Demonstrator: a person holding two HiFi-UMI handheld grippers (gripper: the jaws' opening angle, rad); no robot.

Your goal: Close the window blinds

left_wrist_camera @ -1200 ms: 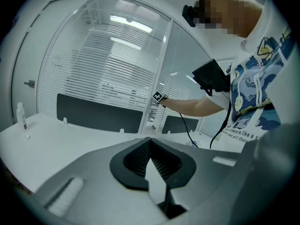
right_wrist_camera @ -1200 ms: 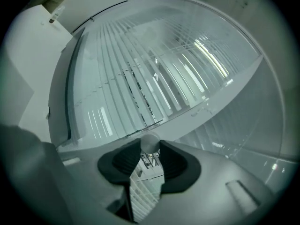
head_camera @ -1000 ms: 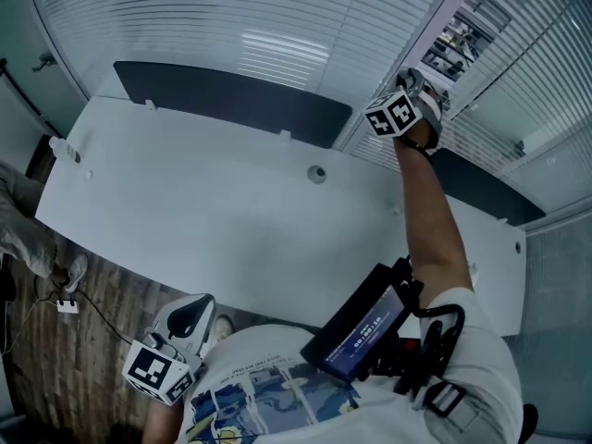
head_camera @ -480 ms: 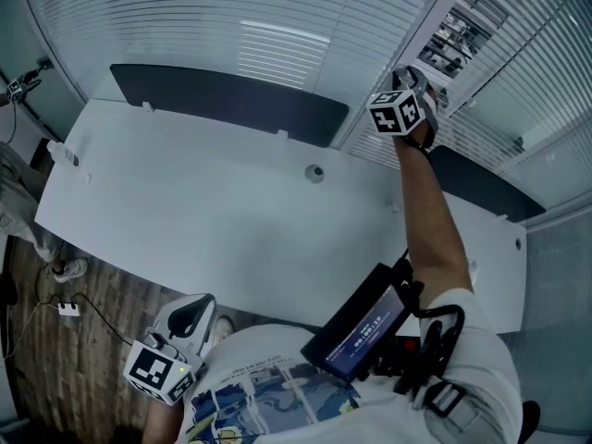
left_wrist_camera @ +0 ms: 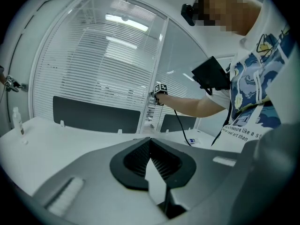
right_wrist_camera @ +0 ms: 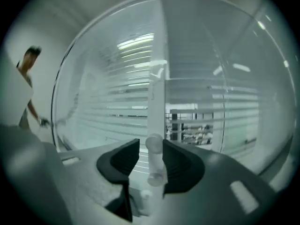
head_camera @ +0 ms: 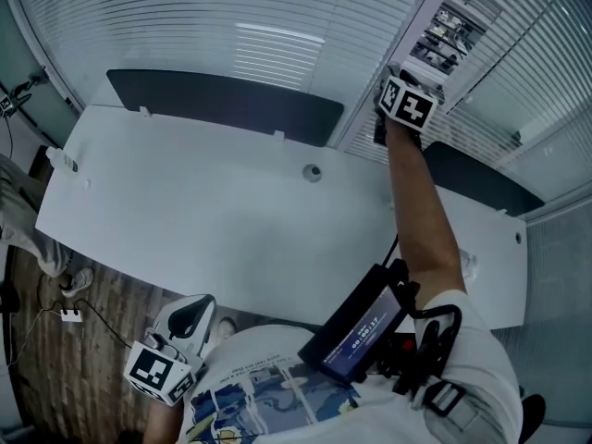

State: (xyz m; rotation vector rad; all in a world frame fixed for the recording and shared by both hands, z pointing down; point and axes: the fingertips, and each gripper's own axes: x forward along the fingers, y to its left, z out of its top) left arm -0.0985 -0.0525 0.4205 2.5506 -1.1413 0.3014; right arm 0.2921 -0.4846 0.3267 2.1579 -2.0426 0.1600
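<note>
The right gripper [right_wrist_camera: 150, 145] is held up at arm's length against the window, its jaws standing wide. They have just been opening. A pale, see-through wand [right_wrist_camera: 156, 109] hangs upright between them. It sits close against the right-hand pad, with a clear gap to the left-hand pad, so neither pad presses on it. The wand's lower end reaches down below the pads.

Straight beyond the jaws hang the blinds [right_wrist_camera: 110, 109]. To the left of the wand the slats look milky and let little through. To its right they are spaced enough that a lit room shows between them. A white window post [head_camera: 405, 40] rises directly behind the gripper and divides the two panes.

Below the gripper, on the person's side, lies a white desk [head_camera: 203, 220]. A dark panel [head_camera: 222, 104] stands along the desk's far edge, under the blinds and to the gripper's left. A second dark panel is below and to its right. The person's bare arm [head_camera: 421, 211] runs back from the gripper over the desk to a black device [head_camera: 356, 326] with a lit screen, strapped at the chest.

The left gripper [left_wrist_camera: 150, 142] is low at the person's side, well away from the window, with the tips of its pads together and nothing between them. It points across the desk toward the blinds.
</note>
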